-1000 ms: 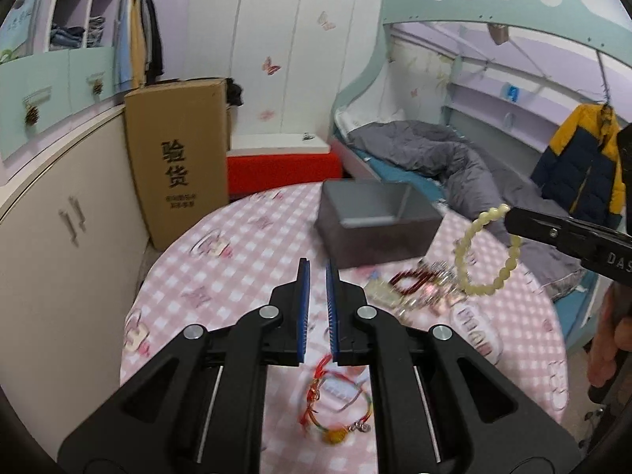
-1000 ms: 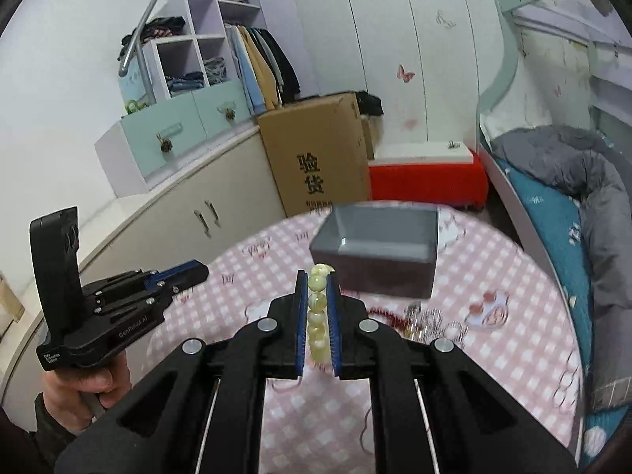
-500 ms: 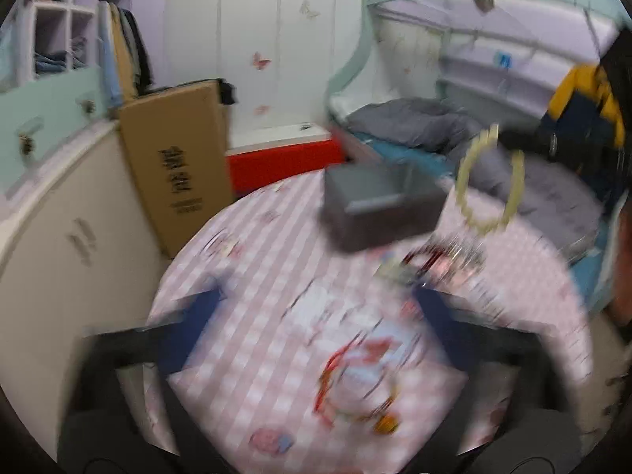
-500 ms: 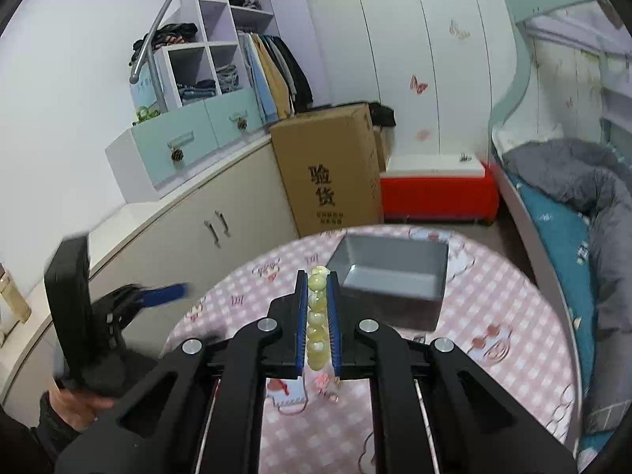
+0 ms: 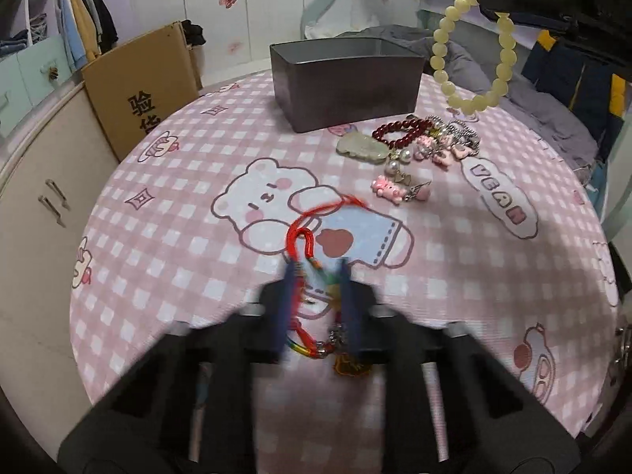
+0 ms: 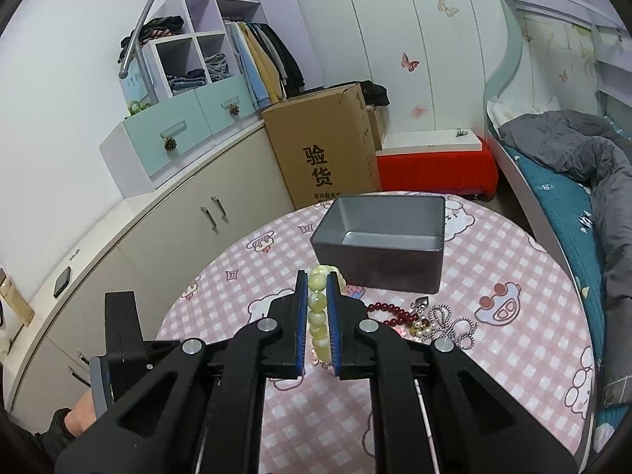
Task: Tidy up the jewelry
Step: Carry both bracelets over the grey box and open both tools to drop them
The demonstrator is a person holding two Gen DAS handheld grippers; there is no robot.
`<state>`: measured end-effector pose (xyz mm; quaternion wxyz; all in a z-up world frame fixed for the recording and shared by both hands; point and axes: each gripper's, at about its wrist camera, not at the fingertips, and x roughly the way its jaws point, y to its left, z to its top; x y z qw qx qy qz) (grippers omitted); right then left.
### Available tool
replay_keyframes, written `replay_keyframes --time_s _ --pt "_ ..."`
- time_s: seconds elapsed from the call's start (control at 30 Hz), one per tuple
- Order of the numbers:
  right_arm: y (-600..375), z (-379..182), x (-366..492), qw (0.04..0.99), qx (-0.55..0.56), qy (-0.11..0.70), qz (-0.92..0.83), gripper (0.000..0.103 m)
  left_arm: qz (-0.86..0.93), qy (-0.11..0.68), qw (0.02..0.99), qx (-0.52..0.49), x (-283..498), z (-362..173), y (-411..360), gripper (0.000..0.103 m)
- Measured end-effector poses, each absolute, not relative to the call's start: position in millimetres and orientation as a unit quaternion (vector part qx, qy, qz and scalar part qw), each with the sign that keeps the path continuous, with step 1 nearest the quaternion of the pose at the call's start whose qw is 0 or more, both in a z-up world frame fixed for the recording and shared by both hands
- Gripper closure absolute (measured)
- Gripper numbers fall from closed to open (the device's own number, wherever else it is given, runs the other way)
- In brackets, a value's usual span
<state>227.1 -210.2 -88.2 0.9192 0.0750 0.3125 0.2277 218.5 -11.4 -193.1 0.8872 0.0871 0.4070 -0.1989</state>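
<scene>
One pale bead bracelet [image 6: 318, 308] between right gripper [image 6: 317, 280] pads.

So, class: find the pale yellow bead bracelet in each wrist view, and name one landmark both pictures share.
Left wrist view: the pale yellow bead bracelet hangs at upper right from the right gripper.
Right wrist view: it sits at centre, clamped between the gripper's blue pads.
Shared landmark: the open grey metal box on the pink checked tablecloth.

My left camera looks low and close across the surface [image 5: 166, 205]; my right looks down from higher. Both share the grey box [image 5: 347, 87] [image 6: 379, 245].
</scene>
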Motion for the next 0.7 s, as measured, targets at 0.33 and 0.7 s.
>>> replay_keyframes --time_s 0.33,0.7 --pt "-216 -60 234 0.929 0.066 0.287 0.226 0.095 -0.22 0.363 0.905 0.033 230 -149 0 0.1" --pt "-224 -14 270 0.941 0.056 0.253 0.219 0.095 -0.256 0.288 0.923 -0.002 289 -51 -19 0.1"
